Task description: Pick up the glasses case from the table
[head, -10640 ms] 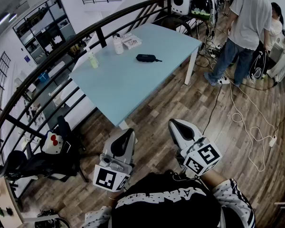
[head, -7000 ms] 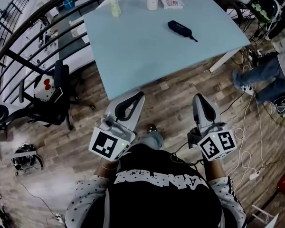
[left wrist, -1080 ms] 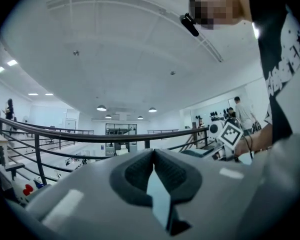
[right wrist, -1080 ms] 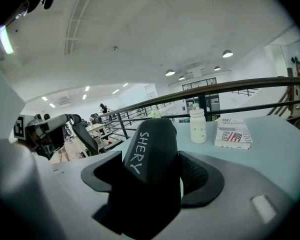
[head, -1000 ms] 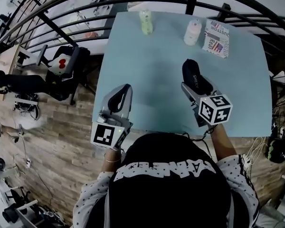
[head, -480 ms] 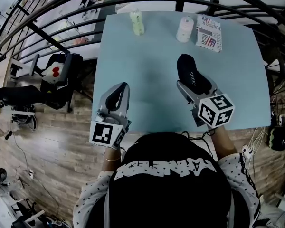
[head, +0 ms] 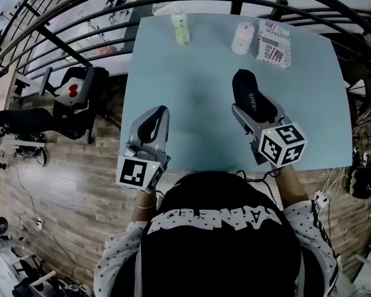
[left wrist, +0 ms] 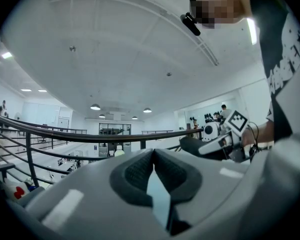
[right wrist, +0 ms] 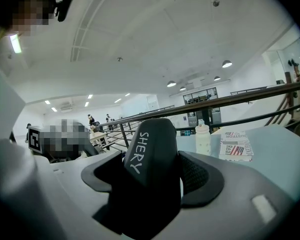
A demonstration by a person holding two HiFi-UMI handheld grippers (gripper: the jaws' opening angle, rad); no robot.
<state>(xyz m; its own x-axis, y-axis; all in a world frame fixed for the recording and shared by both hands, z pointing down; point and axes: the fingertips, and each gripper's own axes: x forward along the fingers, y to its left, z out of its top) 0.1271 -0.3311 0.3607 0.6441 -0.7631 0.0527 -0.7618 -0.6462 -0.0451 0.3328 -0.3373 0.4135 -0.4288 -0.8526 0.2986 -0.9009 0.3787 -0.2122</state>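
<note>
Table (head: 191,85), glasses case (head: 250,91) in right tongs (head: 255,111)

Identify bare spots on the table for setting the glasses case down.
The light blue table is bare between the left gripper and the right gripper holding the black glasses case, and along its right side. Crowded: the far edge, with pale green bottle, white bottle, printed packet.

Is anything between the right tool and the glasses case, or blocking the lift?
Nothing visible does. The right tool is shut on the glasses case. The two bottles and the booklet stand at the table's far edge, apart from it.
</note>
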